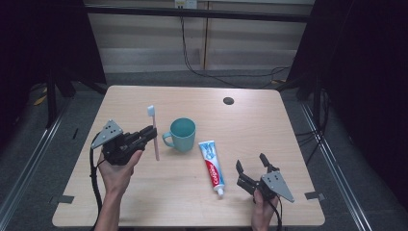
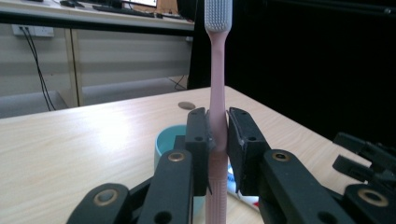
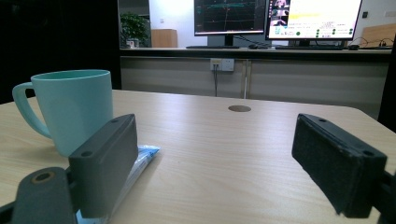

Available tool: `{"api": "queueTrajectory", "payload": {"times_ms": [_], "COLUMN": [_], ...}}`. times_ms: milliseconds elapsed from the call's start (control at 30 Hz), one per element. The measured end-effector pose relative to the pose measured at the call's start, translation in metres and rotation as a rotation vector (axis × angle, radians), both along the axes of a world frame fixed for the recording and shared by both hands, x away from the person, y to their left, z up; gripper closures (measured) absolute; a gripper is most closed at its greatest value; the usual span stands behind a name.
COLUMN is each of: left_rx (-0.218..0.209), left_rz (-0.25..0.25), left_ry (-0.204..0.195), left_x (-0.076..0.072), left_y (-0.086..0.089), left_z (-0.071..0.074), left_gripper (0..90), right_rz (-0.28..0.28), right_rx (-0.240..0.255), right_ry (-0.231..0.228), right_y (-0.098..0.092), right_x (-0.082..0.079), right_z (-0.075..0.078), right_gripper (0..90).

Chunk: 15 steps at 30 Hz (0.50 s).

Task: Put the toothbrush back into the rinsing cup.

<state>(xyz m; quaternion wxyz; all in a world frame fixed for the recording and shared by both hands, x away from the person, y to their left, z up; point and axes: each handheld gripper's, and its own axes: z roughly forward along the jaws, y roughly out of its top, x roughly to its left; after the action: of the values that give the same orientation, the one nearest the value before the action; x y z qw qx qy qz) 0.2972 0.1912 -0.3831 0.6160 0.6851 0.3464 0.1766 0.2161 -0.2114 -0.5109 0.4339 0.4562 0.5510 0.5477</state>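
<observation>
Left gripper [image 1: 150,132] is clamped on the toothbrush [image 1: 153,132], jaws pinching the pink handle in its lower half. In the left gripper view the brush [image 2: 217,116] stands nearly upright between the pads, bristles on top, head well above the jaws. So its long axis is vertical, butt end pointing down at the desk.

Key relation: the cup [image 1: 182,134] sits just right of the brush, handle facing the left gripper, mouth open upward. Brush is beside the cup, not over it, and its lower end looks about level with the cup wall in the high view, so I can't tell if it would clear the rim without a lift. My read: if the brush goes into the cup, it's a lift, a short shift right, then straight down, butt first.

Right gripper [image 1: 254,168] is spread wide and empty, low near the desk's front right corner. The toothpaste [image 1: 212,166] lies flat just to its left, long axis running roughly front to back, cap toward the front edge. In the right gripper view the tube's crimped end [image 3: 140,161] lies by the left-hand jaw, not between the pads. Right hand is nearer the paste, left nearer the cup.

Room: centre and back of the desk are bare apart from a round grommet [image 1: 228,100] near the back edge. Left and front edges are well clear of the brush. Main risk is nudging the cup handle.
</observation>
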Motion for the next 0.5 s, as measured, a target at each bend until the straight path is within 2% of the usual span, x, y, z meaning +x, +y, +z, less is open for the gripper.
{"api": "queueTrajectory", "payload": {"times_ms": [33,133,200,267,333,367,500], "left_rx": [-0.008,0.028,0.022,0.031,0.023,0.035,0.041], "left_rz": [0.003,0.004,-0.003,0.015,0.007,0.007,0.009], "left_ry": [-0.004,-0.033,-0.027,-0.054,-0.058,-0.069,-0.069], "left_x": [0.001,0.004,0.005,0.007,0.009,0.012,0.019], "left_y": [-0.001,-0.003,-0.004,-0.005,-0.005,-0.006,-0.011], "left_z": [0.001,0.005,0.006,0.012,0.014,0.018,0.024], "left_gripper": [79.2,79.2,79.2,79.2,79.2,79.2,79.2], "right_rz": [0.0,0.001,0.001,0.001,0.0,0.0,0.001], "right_rx": [0.0,0.001,0.0,-0.004,-0.002,0.0,-0.003], "right_ry": [0.0,-0.001,-0.002,-0.002,-0.001,0.0,-0.002], "right_y": [0.0,0.0,0.0,0.0,0.0,0.0,0.0], "right_x": [0.0,0.0,0.0,0.0,0.0,0.0,0.0], "right_z": [0.0,0.0,0.0,0.0,0.0,0.0,0.0], "right_gripper": [13.7,13.7,13.7,13.7,13.7,13.7,13.7]}}
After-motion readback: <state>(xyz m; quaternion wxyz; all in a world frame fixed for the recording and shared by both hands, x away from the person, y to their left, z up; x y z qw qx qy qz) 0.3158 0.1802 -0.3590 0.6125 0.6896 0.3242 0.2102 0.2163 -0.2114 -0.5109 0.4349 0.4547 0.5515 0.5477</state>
